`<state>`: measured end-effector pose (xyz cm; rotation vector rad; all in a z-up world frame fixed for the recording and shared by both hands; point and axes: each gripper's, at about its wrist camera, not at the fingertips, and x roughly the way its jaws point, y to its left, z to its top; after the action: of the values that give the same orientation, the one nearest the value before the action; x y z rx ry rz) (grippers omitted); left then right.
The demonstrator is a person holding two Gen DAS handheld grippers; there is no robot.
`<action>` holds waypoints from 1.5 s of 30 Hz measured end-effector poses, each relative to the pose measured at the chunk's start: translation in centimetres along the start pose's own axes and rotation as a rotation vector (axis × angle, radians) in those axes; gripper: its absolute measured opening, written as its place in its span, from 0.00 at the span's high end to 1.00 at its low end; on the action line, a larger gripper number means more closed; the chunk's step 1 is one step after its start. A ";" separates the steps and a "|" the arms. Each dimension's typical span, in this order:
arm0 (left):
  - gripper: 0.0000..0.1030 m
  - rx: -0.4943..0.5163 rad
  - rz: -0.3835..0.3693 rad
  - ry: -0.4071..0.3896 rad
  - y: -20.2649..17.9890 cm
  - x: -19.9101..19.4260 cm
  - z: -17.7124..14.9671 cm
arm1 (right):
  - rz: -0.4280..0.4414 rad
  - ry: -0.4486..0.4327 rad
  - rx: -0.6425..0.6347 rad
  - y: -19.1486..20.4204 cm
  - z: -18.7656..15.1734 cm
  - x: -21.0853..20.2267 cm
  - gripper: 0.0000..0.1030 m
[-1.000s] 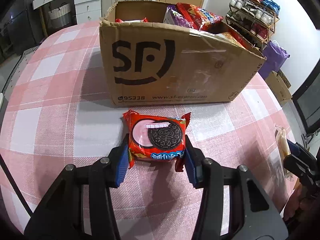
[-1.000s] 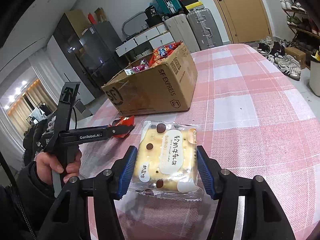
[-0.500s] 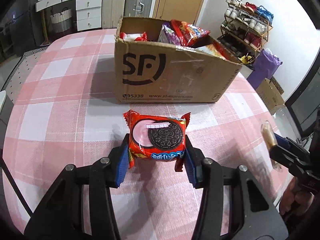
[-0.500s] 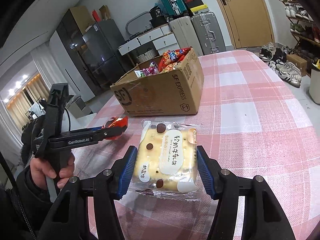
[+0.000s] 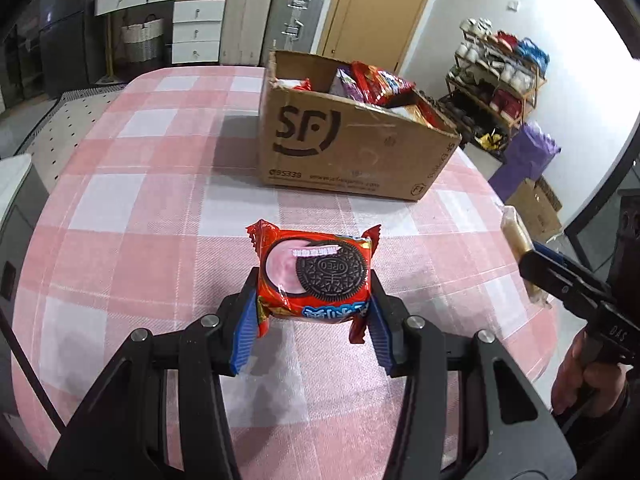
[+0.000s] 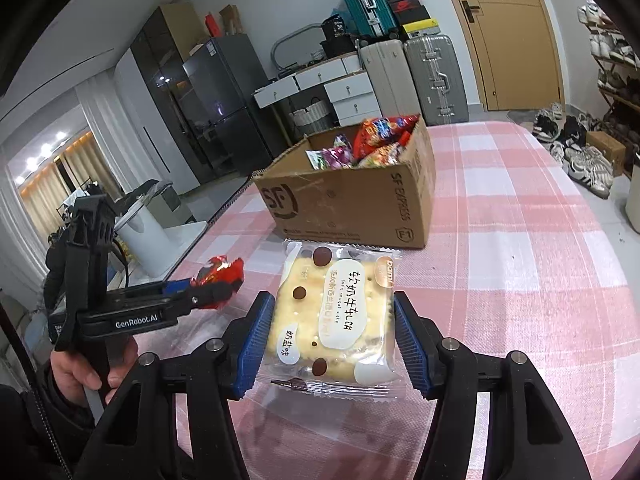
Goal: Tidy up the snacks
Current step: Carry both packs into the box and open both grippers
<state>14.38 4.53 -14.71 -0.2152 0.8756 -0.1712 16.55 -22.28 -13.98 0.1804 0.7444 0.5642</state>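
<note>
My left gripper (image 5: 314, 320) is shut on a red Oreo packet (image 5: 314, 276) and holds it above the pink checked table (image 5: 140, 216). My right gripper (image 6: 334, 340) is shut on a clear packet of yellow nougat cake (image 6: 334, 312), also held above the table. A brown SF cardboard box (image 5: 352, 148), open on top and holding several snack bags, stands farther back on the table; it also shows in the right wrist view (image 6: 352, 204). The right wrist view shows the left gripper (image 6: 208, 294) with the Oreo packet (image 6: 218, 276) at the left.
The table's edge (image 5: 532, 280) curves close on the right. Beyond it stand a shoe rack (image 5: 500, 76), a purple bag (image 5: 528, 156), suitcases (image 6: 416, 76) and white drawers (image 5: 196, 32). A white appliance (image 6: 144, 236) stands left of the table.
Both grippers have risen and pulled back from the box with their packets still held. The box now looks smaller and farther away in both views.
</note>
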 end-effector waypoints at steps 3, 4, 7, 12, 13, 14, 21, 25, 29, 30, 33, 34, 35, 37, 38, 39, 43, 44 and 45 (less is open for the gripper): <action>0.56 -0.006 -0.007 -0.012 0.2 -1.1 0.0 | 0.002 0.003 -0.018 0.7 0.4 0.1 0.42; 0.56 -0.004 -0.009 -0.016 0.1 -1.3 0.2 | 0.002 0.003 -0.018 0.7 0.4 0.1 0.42; 0.56 -0.016 0.006 -0.030 0.3 -2.2 0.6 | 0.004 -0.008 -0.068 1.9 1.3 0.1 0.42; 0.56 -0.024 0.016 -0.064 0.5 -3.4 2.5 | 0.014 -0.022 -0.137 3.2 3.4 0.0 0.42; 0.56 -0.022 0.015 -0.066 0.4 -3.3 3.2 | 0.022 -0.030 -0.145 3.4 4.1 0.0 0.42; 0.56 -0.018 0.012 -0.070 0.3 -3.4 3.8 | 0.027 -0.035 -0.154 3.5 4.5 -0.1 0.42; 0.56 0.033 0.003 -0.090 -1.0 -3.9 8.0 | 0.029 -0.061 -0.227 4.2 8.5 0.2 0.42; 0.56 0.064 0.009 -0.103 -1.8 -3.8 10.5 | 0.042 -0.070 -0.232 4.0 10.8 0.4 0.42; 0.56 0.087 0.002 -0.105 -2.5 -3.4 12.9 | 0.049 -0.072 -0.239 3.9 13.1 0.6 0.42; 0.56 0.095 0.002 -0.107 -2.7 -3.4 13.6 | 0.049 -0.074 -0.240 3.9 13.5 0.6 0.42; 0.56 0.102 -0.005 -0.104 -3.0 -2.9 15.4 | 0.045 -0.069 -0.249 4.0 15.1 1.0 0.42; 0.56 0.105 -0.010 -0.099 -3.1 -2.8 16.0 | 0.039 -0.068 -0.246 4.0 15.6 1.1 0.42; 0.56 0.106 -0.009 -0.096 -3.2 -2.5 16.5 | 0.039 -0.063 -0.248 4.1 16.1 1.3 0.42; 0.56 0.117 0.008 -0.091 -3.3 -2.3 17.7 | 0.032 -0.061 -0.261 4.4 17.0 1.7 0.42; 0.56 0.124 0.011 -0.092 -3.4 -2.1 18.3 | 0.031 -0.059 -0.268 4.5 17.4 1.8 0.42; 0.56 0.127 0.015 -0.092 -3.5 -1.9 18.7 | 0.034 -0.059 -0.270 4.5 17.9 2.1 0.42; 0.56 0.130 0.015 -0.088 -3.6 -1.2 21.1 | 0.035 -0.075 -0.267 4.3 19.7 2.5 0.42; 0.56 0.134 0.012 -0.087 -3.7 -0.8 21.6 | 0.037 -0.078 -0.261 4.1 20.2 2.6 0.42; 0.56 0.141 0.007 -0.085 -3.7 -0.4 22.1 | 0.035 -0.079 -0.258 4.0 20.5 2.7 0.42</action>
<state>31.03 3.62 0.32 -0.0874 0.7769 -0.2146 30.46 -16.60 0.73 -0.0234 0.5869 0.6770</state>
